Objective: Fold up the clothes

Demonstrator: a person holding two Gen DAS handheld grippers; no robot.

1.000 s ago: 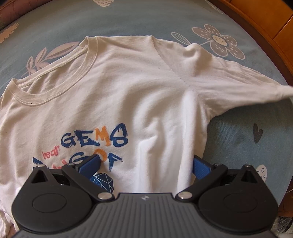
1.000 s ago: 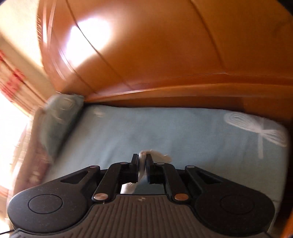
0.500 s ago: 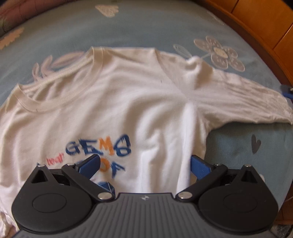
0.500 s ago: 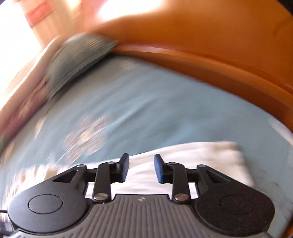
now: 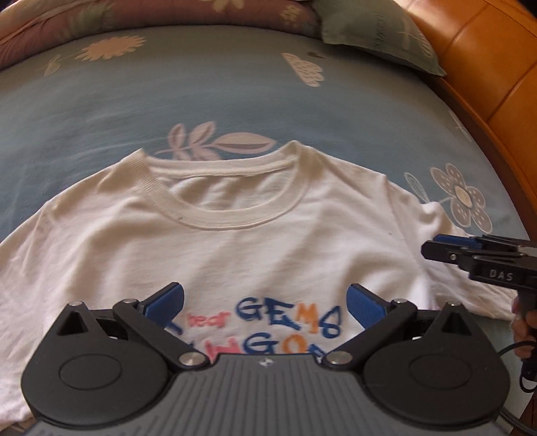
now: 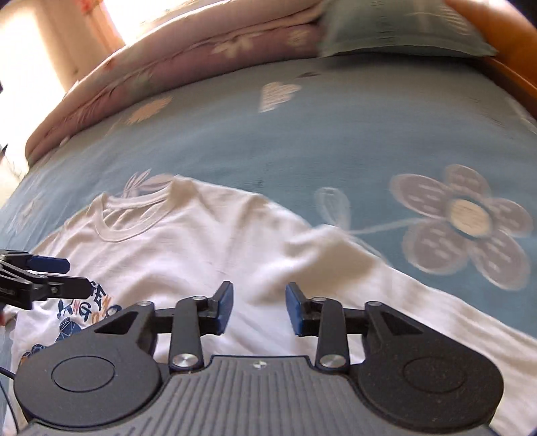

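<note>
The white cotton T-shirt with the blue-and-orange print (image 5: 235, 241) lies spread face-up on the blue flowered bed (image 5: 201, 100), so the fold seems about to begin: the left hand-held gripper (image 5: 265, 302) hangs wide and empty above the print, the right hand-held gripper (image 6: 258, 310) is opening over the sleeve (image 6: 419, 302) toward the bed's wooden side, and next each must pinch an edge.

Bed with a blue-grey floral bedsheet (image 5: 235, 100) fills both views. Folded pink floral quilt (image 6: 174, 67) along the far edge at 11–12 o'clock, grey-green pillow (image 5: 376, 30) at 1 o'clock against the orange wooden headboard (image 5: 486, 60). Strong daylight at 11 o'clock in the right wrist view.
</note>
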